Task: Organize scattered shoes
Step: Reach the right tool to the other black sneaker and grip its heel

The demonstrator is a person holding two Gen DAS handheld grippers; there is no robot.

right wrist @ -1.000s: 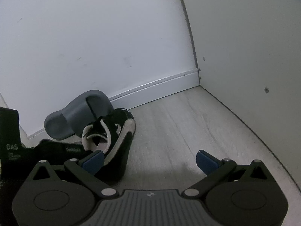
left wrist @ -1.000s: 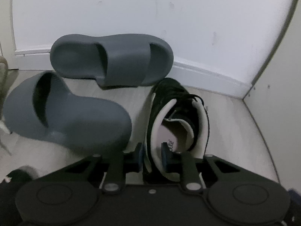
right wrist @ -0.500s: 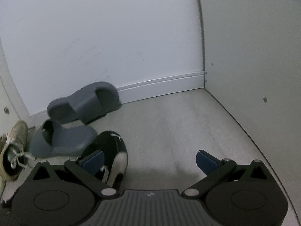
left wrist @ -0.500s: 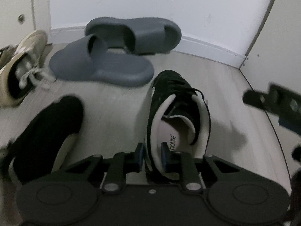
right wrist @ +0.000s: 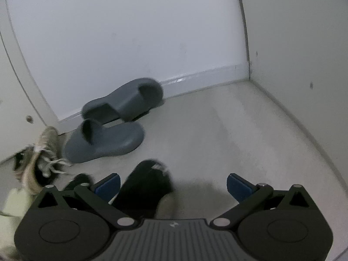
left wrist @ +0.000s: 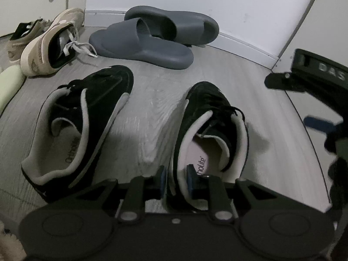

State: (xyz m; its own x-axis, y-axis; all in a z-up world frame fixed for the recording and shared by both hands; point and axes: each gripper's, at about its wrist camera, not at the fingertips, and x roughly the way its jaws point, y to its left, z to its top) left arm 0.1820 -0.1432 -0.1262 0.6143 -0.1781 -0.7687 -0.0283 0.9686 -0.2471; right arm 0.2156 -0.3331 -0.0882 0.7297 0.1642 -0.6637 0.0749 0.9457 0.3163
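Left gripper: clamped on the heel collar of a black sneaker, one blue pad outside the collar wall and one inside against the insole. The grip is unchanged from a second ago, but the surroundings differ. The view then showed only this shoe and the grey slides close ahead; the gripper and shoe have since drawn back from the wall, and more of the floor is in sight.

The held sneaker runs from the pads toward 12 o'clock, toe pointing at the wall. A second black sneaker, not seen a second ago, lies at 10 o'clock, tipped on its side, apart from the held one with bare floor between them.

Farther out at 12 o'clock, two grey slides lie one in front of the other, the rear one against the skirting board. At 10 to 11 o'clock, farther still, lies a beige sneaker with loose white laces, a second beige shoe behind it. A pale green object sits at the left edge; its nature cannot be told.

Right gripper: jaws wide apart, holding nothing, as before. It shows at 3 o'clock in the left view. Beneath it a black shoe toe is blurred.
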